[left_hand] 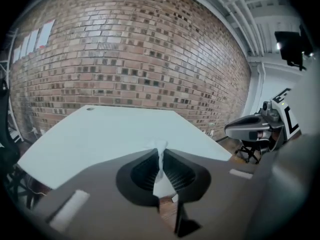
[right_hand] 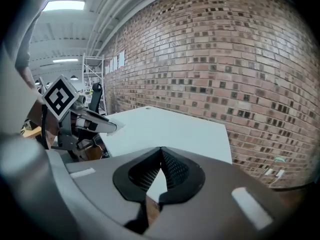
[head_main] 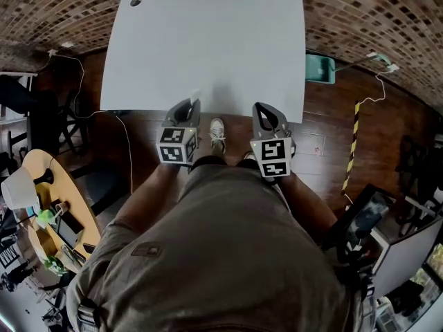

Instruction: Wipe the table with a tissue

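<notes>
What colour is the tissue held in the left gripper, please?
White. The tissue shows best in the left gripper view, pinched by the left gripper.

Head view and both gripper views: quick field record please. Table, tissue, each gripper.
table: white, bare top, beside brick wall
left gripper: shut on tissue, at table's near edge
tissue: white, pinched upright, apparently off the tabletop
right gripper: shut, empty, at near edge
wiping: not yet begun
</notes>
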### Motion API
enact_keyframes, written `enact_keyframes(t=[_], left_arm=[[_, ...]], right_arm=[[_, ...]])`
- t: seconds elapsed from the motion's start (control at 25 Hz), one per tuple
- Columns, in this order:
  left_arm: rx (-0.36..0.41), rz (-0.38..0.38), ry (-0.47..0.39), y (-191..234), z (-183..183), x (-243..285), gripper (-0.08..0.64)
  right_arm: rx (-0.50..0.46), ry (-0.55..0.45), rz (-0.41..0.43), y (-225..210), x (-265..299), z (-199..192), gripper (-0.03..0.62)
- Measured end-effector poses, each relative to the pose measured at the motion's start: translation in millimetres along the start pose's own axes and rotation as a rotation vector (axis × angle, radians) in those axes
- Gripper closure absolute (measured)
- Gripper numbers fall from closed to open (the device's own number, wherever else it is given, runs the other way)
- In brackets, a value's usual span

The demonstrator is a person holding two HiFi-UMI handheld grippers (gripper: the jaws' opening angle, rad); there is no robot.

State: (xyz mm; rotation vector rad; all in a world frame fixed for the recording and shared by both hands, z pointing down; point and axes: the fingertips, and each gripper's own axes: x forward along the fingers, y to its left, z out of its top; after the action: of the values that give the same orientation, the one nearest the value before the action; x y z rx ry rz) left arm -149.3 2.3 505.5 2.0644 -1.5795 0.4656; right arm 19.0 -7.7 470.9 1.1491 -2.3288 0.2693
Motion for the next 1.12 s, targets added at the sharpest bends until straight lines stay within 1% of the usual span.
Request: enact_keyframes(t=[0.32, 0.56, 0.76, 0.92, 1.12], left_arm=[[-0.012, 0.045, -0.036, -69, -35, -49, 0.535], [-0.016, 0.058, -0.063, -112, -46, -74, 0.535], [-0.013, 0.065, -0.094, -126, -44, -84, 0.535], [0.0, 0.061, -0.117, -127, -41, -92, 0.535], [0.01, 0.036, -0.129, -125, -38, -100, 0.535]], right_arm=[[-0.013, -0.044, 0.031, -8, -70, -37, 0.578], [-0.018, -0.069, 0.052, -11, -110, -53, 0.578], [-0.019, -0.09, 0.057, -10, -125, -54, 0.578], [-0.023, -0.1, 0.052, -3, -131, -52, 0.578], [-0.014, -0.121, 0.032, 4, -139, -39, 0.578]])
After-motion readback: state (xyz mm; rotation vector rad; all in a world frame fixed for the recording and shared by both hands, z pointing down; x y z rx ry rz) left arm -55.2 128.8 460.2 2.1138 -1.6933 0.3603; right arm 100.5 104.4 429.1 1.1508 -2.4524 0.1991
